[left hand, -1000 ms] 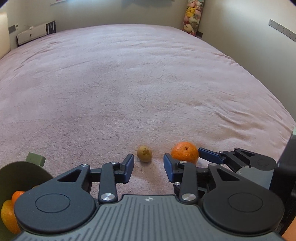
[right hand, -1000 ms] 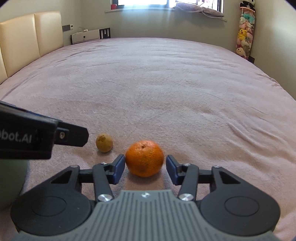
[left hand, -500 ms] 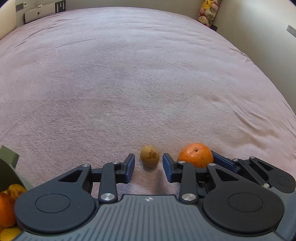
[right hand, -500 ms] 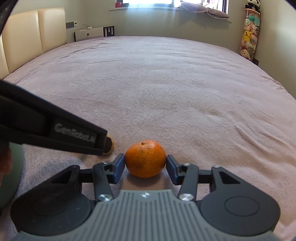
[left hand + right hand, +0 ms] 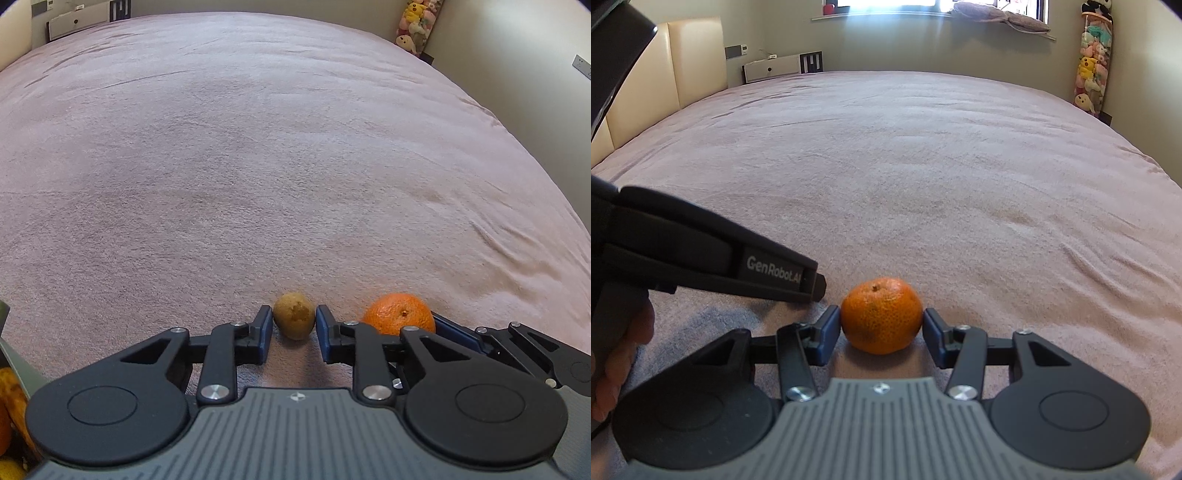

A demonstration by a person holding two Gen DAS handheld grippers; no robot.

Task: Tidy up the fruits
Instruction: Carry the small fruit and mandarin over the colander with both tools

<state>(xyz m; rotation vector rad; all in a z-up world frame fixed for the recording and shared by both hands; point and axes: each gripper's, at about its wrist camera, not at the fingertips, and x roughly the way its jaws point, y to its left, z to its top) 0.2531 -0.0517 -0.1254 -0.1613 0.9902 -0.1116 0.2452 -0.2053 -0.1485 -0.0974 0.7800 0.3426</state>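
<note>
My left claw (image 5: 294, 325) is pinching the kiwi (image 5: 294, 315); my right claw (image 5: 881, 325) is gripping the orange (image 5: 881, 315) on the bed (image 5: 923, 166).

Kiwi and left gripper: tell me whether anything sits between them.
Nothing visible does. The left gripper has just closed its jaws on the kiwi, which sits directly between its blue pads on the pink blanket. The orange lies clear to the side.

The left gripper (image 5: 294, 328) came down over the small brown fuzzy kiwi (image 5: 294, 315), near the front edge of the pink bed cover (image 5: 258, 166). Its blue jaws have just been closing (they were wide apart before) and now pinch the kiwi on both sides.
</note>
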